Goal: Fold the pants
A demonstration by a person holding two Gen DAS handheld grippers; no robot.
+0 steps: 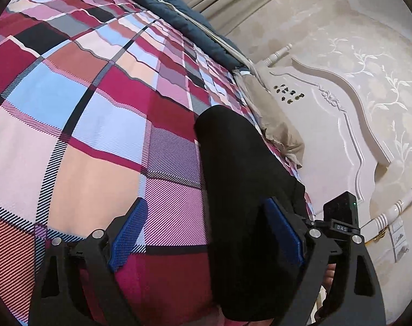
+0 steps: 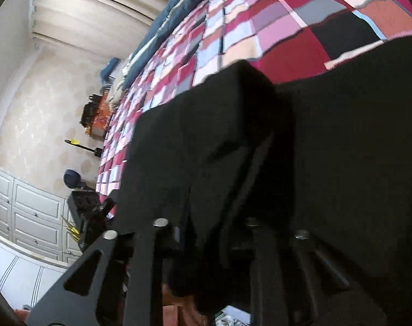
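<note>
Black pants lie along the right side of a plaid bedcover. My left gripper hovers low over them, open, its blue pads wide apart. One edge of the pants lies between the jaws and the right pad sits above the cloth; neither pad presses on it. In the right wrist view the pants fill most of the frame over the plaid bedcover. My right gripper is shut on a raised fold of the black cloth, which drapes over and hides its pads.
A white carved headboard, a beige pillow and a blue quilt border the bed. In the right wrist view, white cabinets, a cluttered bedside stand and curtains lie beyond the bed's edge.
</note>
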